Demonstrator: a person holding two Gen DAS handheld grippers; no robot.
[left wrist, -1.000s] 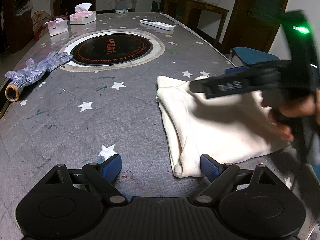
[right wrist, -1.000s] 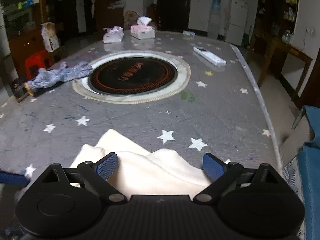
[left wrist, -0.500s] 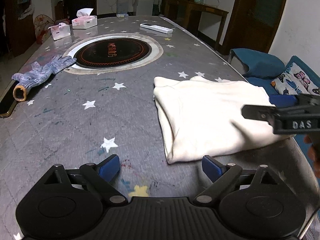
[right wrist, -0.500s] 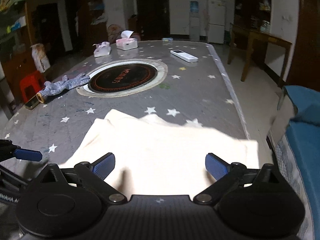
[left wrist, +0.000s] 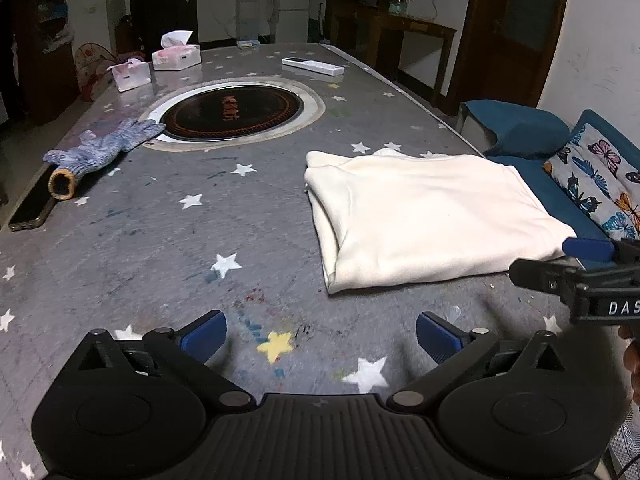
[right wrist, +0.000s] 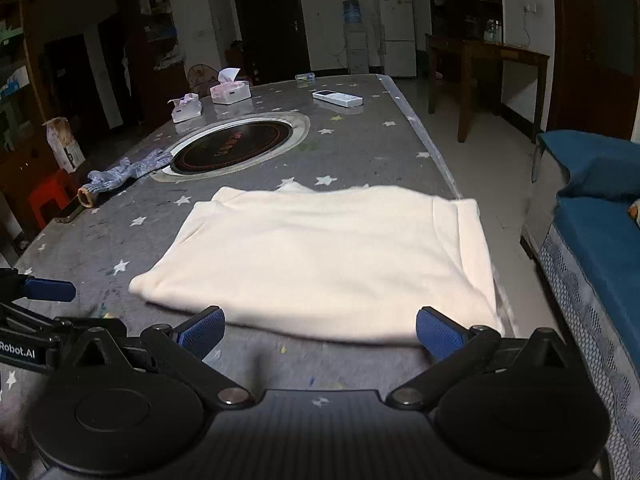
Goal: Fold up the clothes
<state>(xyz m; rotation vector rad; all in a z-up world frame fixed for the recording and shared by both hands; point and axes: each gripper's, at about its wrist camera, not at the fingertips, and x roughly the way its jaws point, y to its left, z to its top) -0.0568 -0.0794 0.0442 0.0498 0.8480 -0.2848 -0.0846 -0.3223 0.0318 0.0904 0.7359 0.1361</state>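
garment (right wrist: pixel 328 256) folded flat on table (right wrist: pixel 360 152) | both hand-held grippers opening, empty

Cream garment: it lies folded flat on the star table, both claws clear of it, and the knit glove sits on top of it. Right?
Not quite. The knit glove is not on the cream garment; the left wrist view shows it apart, beside the round inset. The rest stands.
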